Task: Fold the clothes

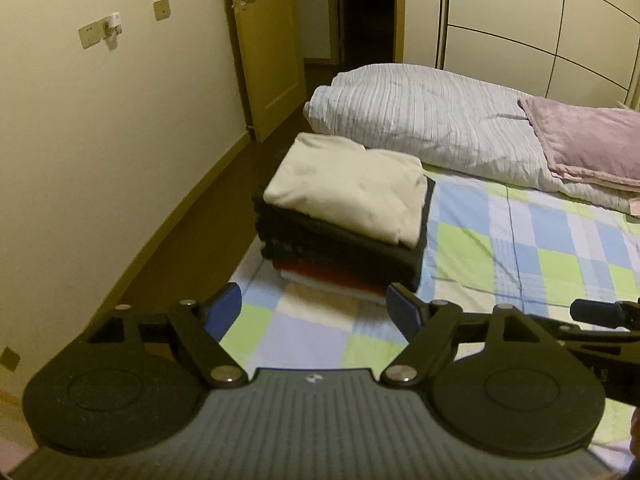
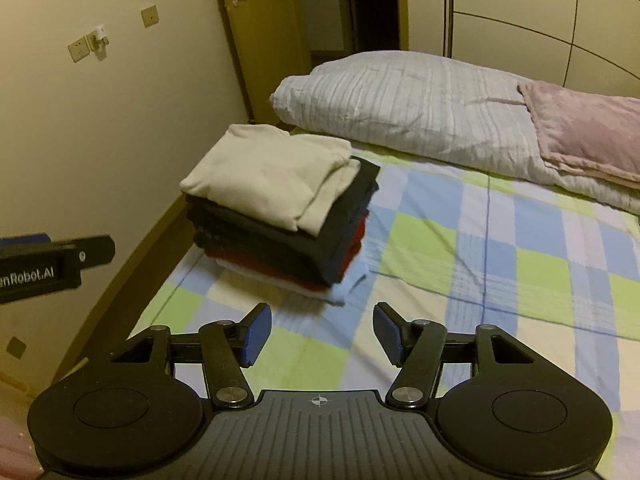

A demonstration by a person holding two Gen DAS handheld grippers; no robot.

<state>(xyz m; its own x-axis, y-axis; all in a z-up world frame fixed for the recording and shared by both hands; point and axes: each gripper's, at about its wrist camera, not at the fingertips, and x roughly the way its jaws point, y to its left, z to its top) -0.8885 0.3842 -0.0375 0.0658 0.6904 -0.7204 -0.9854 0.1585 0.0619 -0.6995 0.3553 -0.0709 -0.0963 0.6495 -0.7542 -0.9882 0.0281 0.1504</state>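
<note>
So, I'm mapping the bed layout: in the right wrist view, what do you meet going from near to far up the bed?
Right gripper, open and empty → bare checkered sheet → stack of folded clothes with a cream garment on top → striped duvet → doorway.

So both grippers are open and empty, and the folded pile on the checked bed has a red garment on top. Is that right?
Not quite: the top of the folded pile is a cream garment; red shows lower in the stack, as the right wrist view shows. The left gripper and right gripper are indeed open and empty over the checked bed.
</note>
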